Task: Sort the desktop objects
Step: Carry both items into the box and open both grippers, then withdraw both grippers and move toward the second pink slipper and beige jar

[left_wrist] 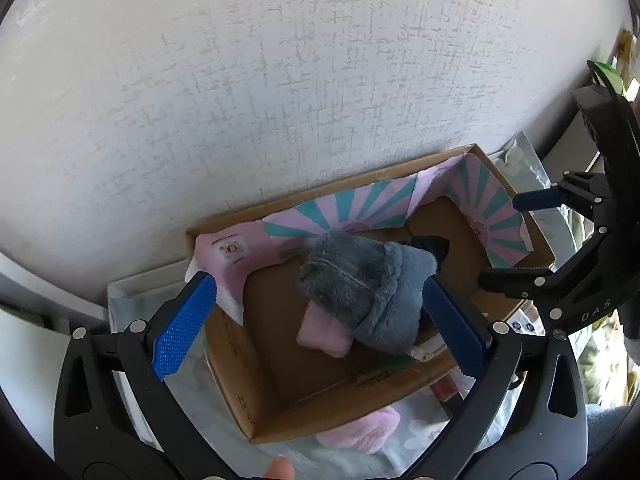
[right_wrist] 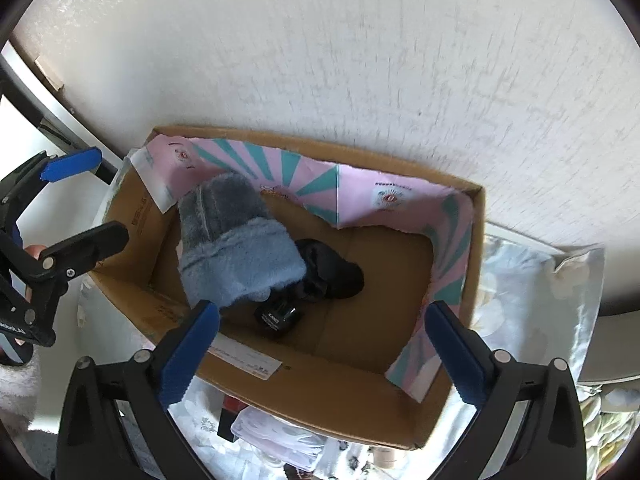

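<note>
Inside cardboard box point(right_wrist: 360, 368): grey plush point(right_wrist: 236, 240)

Only a few marks can be read. In the left wrist view the black frame of the right gripper point(left_wrist: 516, 236) carries the pale letters "DAS" near its edge — the word seems cut off there. The cardboard box point(left_wrist: 248, 400) has dark print on its inner wall, but it is too small and turned to read. In the right wrist view a small black object point(right_wrist: 278, 316) inside the box has a white word on it — too blurred to read. The white label point(right_wrist: 250, 362) on the box wall and the round logos on the pink paper point(right_wrist: 390, 196) are also unreadable.
</note>
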Demonstrator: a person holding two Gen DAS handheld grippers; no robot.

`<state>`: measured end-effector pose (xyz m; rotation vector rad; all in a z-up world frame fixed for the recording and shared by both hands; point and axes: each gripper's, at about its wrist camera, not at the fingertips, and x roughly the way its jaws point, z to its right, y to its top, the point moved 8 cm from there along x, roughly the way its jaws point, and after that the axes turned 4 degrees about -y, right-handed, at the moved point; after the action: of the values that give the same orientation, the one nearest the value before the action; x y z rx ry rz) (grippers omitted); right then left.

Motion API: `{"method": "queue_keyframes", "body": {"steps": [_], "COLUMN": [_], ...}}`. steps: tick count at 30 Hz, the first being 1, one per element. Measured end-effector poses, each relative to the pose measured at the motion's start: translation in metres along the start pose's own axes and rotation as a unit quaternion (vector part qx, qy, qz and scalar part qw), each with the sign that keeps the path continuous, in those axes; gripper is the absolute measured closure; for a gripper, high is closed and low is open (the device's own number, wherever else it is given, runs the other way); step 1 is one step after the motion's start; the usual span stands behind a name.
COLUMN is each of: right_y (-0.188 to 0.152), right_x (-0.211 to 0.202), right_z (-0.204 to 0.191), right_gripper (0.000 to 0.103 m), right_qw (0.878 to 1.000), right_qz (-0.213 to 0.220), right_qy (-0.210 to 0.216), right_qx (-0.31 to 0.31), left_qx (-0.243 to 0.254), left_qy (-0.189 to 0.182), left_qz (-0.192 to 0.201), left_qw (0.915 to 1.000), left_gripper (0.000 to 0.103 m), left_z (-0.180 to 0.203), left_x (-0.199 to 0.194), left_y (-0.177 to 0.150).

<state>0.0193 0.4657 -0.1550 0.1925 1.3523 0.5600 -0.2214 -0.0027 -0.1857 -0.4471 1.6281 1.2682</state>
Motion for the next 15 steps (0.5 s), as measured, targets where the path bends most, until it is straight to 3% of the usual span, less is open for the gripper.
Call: {"method": "queue_keyframes", "body": {"steps": [5,8,15], "right_y": [0.001,-0.004,-0.011], "right_x": [-0.005,-0.005,-0.015], "right_z": [-0.001,-0.005,-0.009], "right_gripper": [0.0,0.0,0.0], "right_qw": [0.999,0.999,1.0], "right_qz": [0.008,-0.011,-0.017], "right_qy": [0.026,0.043,0.007], "right_qx": [0.023,0.027,0.011], "left_qx": [-0.011,-0.023,-0.029], "left_qy": [0.003,-0.005,0.0], "left_qz": [0.008,0.019,0.032], "left_qw": [0.9999,0.9995,0.9991], "left_gripper": [0.0,0.0,0.0], "left_z": [-0.003,-0.001,0.001], "left_x": [-0.014,-0.022,-0.043], "left_y": [-0.004,-0.004,-0.007]}}
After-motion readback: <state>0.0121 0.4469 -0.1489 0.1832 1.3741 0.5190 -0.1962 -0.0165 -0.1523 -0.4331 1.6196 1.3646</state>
